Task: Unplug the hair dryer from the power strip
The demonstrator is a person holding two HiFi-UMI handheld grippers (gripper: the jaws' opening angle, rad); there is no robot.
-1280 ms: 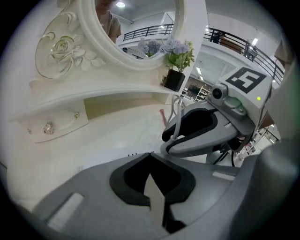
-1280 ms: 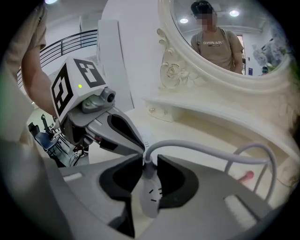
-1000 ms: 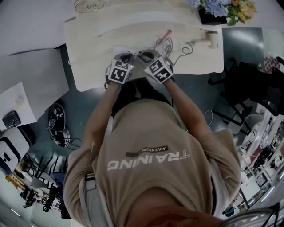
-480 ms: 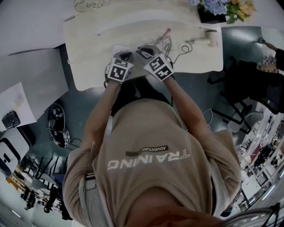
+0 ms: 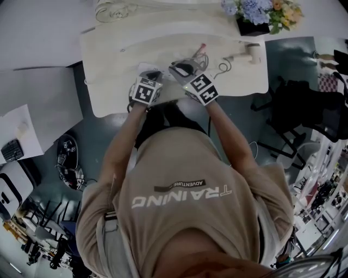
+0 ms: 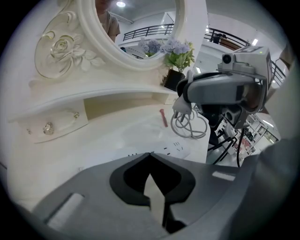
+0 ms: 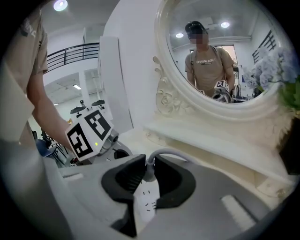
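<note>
Both tongs are busy: right tongs [image 7: 148,161] clamp the plug [image 7: 149,174], seemingly seated in the power strip [image 7: 146,204]; left tongs [image 6: 150,155] pinch the strip (anchoring it, I reckon). Next: a straight pull.

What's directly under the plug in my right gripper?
The white power strip, socket slots showing. The right gripper is clamped on the plug; its prongs are hidden, so seating is unclear.

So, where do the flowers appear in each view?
Head view: flowers at top right, at the far edge of the table.
Left gripper view: flowers in the upper middle, right of the mirror.
Right gripper view: flowers blurred at the right edge.
Shared landmark: the white table.
</note>
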